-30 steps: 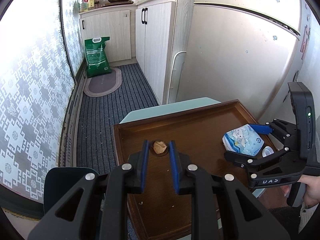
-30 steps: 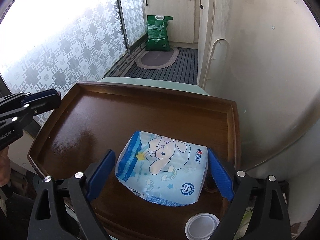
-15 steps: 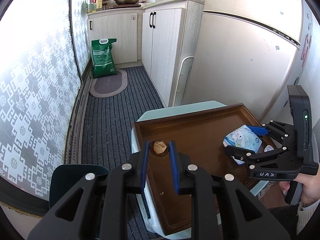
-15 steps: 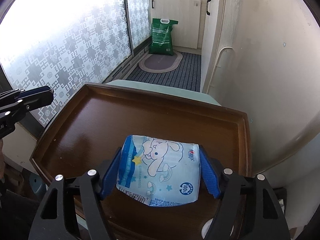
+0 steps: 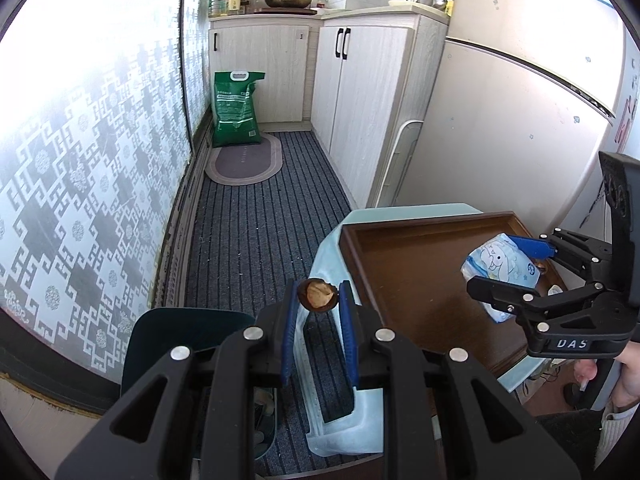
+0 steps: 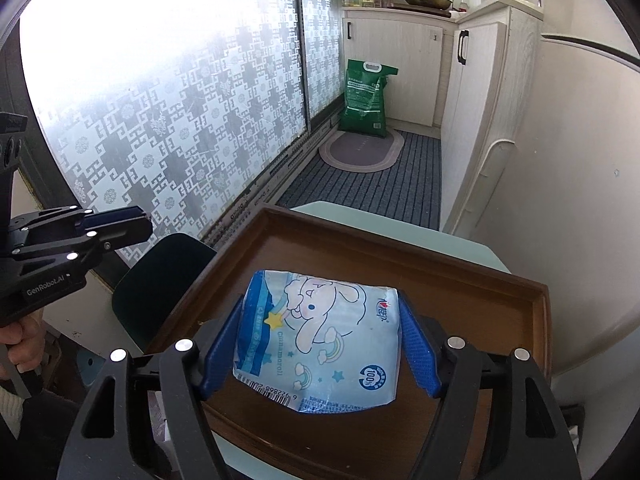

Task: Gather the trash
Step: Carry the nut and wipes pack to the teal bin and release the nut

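My left gripper [image 5: 318, 300] is shut on a brown nut shell [image 5: 317, 299] and holds it in the air left of the brown wooden tray [image 5: 404, 280], above the floor and near a dark green bin [image 5: 168, 344]. My right gripper [image 6: 320, 340] is shut on a blue tissue packet with a cartoon rabbit [image 6: 320, 340], lifted over the tray [image 6: 460, 304]. The packet [image 5: 500, 268] and right gripper [image 5: 516, 276] also show in the left wrist view. The left gripper [image 6: 116, 224] shows at the left of the right wrist view.
The tray rests on a pale green table [image 5: 404, 216]. A white fridge [image 5: 520, 132] stands right behind it. White cabinets [image 5: 360, 92], a green sack [image 5: 236, 112] and an oval mat [image 5: 244, 160] are farther down the striped floor. A frosted patterned window [image 5: 80, 160] lines the left.
My left gripper carried the nut shell off the tray to the left, toward the bin. My right gripper closed on the tissue packet and lifted it.
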A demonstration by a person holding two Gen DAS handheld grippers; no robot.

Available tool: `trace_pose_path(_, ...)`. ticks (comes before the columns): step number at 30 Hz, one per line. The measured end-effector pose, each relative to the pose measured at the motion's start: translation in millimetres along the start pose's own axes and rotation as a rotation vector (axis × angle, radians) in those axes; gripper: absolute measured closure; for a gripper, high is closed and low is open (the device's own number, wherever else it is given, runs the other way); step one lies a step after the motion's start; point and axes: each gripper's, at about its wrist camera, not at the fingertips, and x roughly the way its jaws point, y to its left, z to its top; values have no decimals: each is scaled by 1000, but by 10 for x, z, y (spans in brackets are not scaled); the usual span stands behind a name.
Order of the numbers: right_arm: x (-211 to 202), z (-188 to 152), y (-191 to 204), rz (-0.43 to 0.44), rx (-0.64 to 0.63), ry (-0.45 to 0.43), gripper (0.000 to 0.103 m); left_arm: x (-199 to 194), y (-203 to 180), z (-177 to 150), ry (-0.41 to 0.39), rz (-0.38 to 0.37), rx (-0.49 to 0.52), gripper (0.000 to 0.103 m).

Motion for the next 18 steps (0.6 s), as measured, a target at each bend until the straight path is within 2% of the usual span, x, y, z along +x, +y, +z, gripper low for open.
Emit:
trace_pose_path(11, 97, 153, 432, 64, -52, -6, 30, -45, 514, -204, 34, 48, -64, 81)
trace_pose_path(18, 180, 235, 729, 125, -77, -10, 30, 30, 840, -362, 88, 88, -107, 81)
